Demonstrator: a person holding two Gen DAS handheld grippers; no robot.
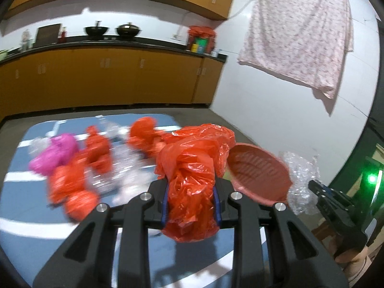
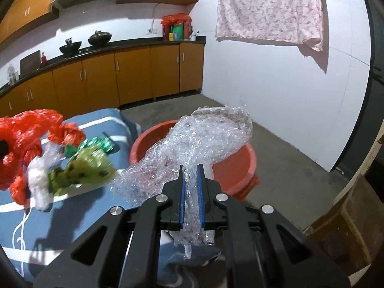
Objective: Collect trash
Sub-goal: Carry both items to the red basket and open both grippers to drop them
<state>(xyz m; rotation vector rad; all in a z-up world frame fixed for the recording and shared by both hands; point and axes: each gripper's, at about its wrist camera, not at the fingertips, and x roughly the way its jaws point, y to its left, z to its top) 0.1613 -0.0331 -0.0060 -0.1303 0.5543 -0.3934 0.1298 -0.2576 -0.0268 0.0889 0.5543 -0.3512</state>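
My left gripper (image 1: 190, 187) is shut on a crumpled red plastic bag (image 1: 192, 168), held above the blue table (image 1: 28, 216). My right gripper (image 2: 190, 168) is shut on a sheet of clear bubble wrap (image 2: 192, 139), held over the red basin (image 2: 242, 165) that stands off the table's edge. The basin (image 1: 259, 175) and the right gripper with its bubble wrap (image 1: 302, 175) also show at the right of the left wrist view. More trash lies on the table: red bags (image 1: 96, 148), a pink bag (image 1: 57, 151), clear plastic (image 1: 122, 168), and a green wrapper (image 2: 84, 168).
Orange kitchen cabinets (image 2: 100, 79) with a dark counter and woks (image 1: 96, 30) run along the back wall. A pink patterned cloth (image 2: 271, 7) hangs on the white wall. A wooden piece of furniture (image 2: 348, 220) stands at the right, on the grey concrete floor (image 2: 288, 153).
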